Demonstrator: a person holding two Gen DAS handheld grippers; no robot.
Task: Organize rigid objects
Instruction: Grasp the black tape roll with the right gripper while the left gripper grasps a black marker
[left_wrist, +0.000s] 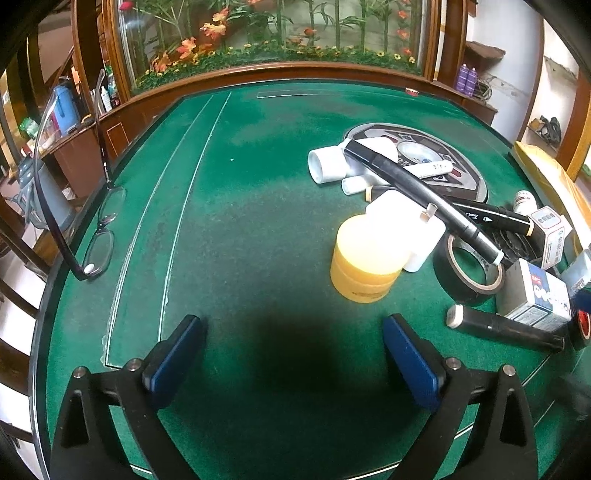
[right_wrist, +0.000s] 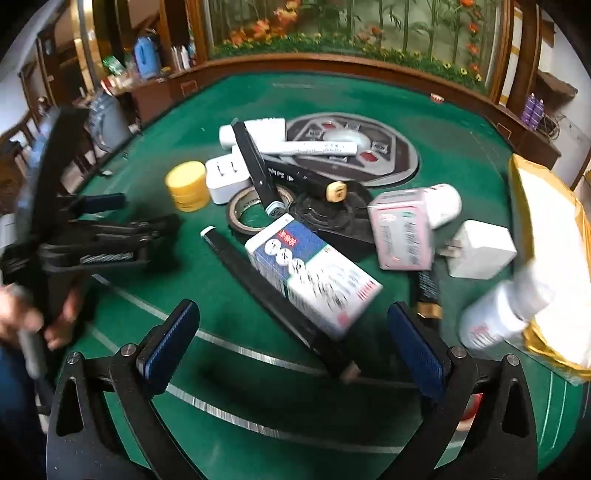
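Green felt bench (left_wrist: 236, 192) carrying your cluttered pile, blue-and-white box (right_wrist: 314, 273) blurring between your right gripper (right_wrist: 291, 332) jaws, both standing wide, left gripper (left_wrist: 291, 343) hovering empty, yellow jar (left_wrist: 365, 258) ahead, labels unreadable.

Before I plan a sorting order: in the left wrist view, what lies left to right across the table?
Eyeglasses → yellow jar → black tape roll → blue-and-white box.
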